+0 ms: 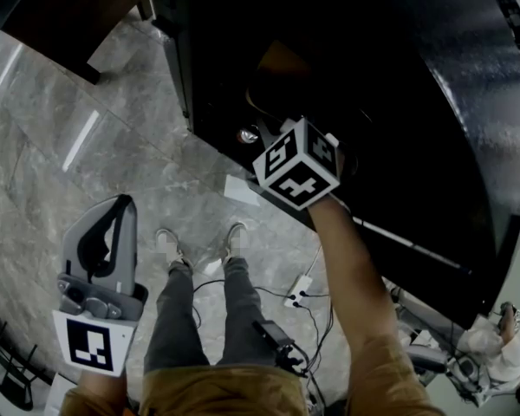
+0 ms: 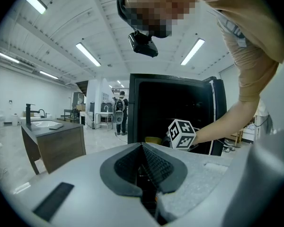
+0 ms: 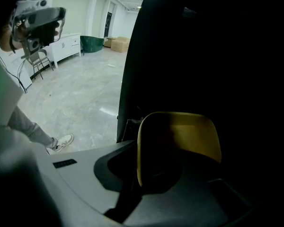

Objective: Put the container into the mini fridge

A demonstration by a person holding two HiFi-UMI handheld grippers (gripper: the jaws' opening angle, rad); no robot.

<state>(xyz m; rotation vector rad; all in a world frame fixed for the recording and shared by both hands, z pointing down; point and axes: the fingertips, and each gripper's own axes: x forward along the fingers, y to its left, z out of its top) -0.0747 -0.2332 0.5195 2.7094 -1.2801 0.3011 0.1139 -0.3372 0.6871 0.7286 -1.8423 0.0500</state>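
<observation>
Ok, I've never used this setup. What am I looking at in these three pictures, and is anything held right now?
There is no robot arm here. A person stands on a grey stone floor with a hand-held two-jaw tool in each hand. The head view comes from a camera on their head looking down, so you see their own legs and shoes. The other two pictures come from a camera riding on each tool, looking along its jaws. The right gripper has its jaws shut on the yellow container and holds it at the dark opening of the black mini fridge. The left gripper hangs at the person's side, jaws together with nothing between them. The checkered cube is simply part of the right gripper.
</observation>
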